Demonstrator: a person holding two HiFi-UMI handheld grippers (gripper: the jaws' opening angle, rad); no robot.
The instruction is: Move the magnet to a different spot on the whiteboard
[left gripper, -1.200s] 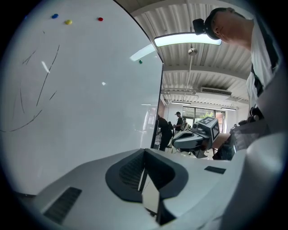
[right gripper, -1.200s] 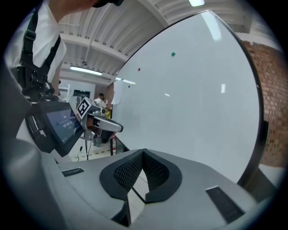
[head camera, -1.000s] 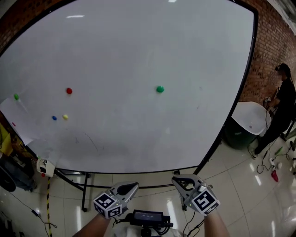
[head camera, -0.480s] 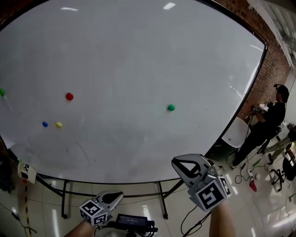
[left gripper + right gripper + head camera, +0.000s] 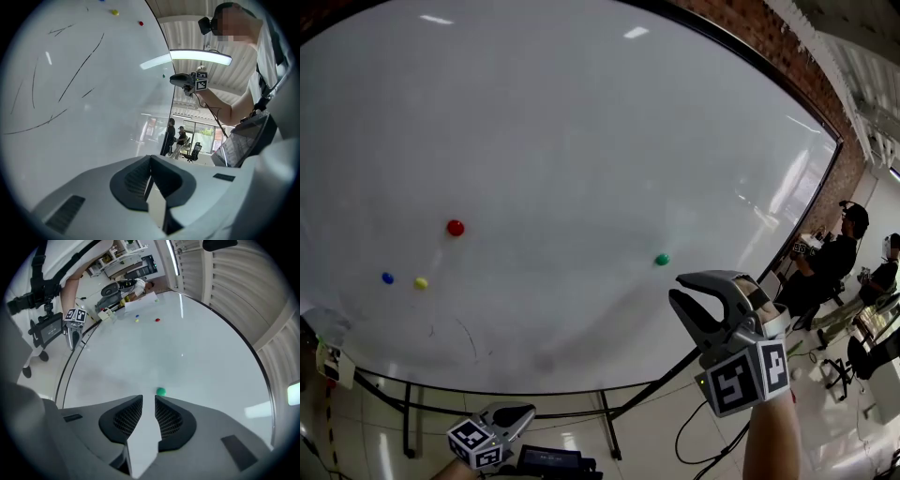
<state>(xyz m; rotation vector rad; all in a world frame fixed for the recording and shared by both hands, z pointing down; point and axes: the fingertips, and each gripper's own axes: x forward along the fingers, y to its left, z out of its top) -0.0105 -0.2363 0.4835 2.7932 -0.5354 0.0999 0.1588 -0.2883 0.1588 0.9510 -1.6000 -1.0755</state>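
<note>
Far to the left of the right gripper, low at the picture's edge, the left gripper [image 5: 521,412] is held below the whiteboard [image 5: 581,141], well apart from it; its own view [image 5: 150,158] shows the jaws pressed together with nothing between them, pointing along the board's face past faint pen strokes [image 5: 70,84]. Up and to the left of that gripper, on the board, sit a blue magnet [image 5: 387,277] and a yellow magnet [image 5: 421,283] side by side, with a red magnet [image 5: 456,228] above and to their right; all three are well apart from both tools. Further right, the green magnet [image 5: 662,260] sticks to the board just beyond the tips of the right gripper [image 5: 677,288], a little up and to their left in the head view. Seen along that gripper [image 5: 148,397], its jaws are opening, a narrow gap shows between the pads, nothing lies in that gap, and the green magnet [image 5: 161,391] stands just ahead of the right-hand jaw's tip; whether tip and magnet touch cannot be told. Right of this gripper, past the board's dark frame, a person [image 5: 825,272] stands on the tiled floor [image 5: 675,422].
</note>
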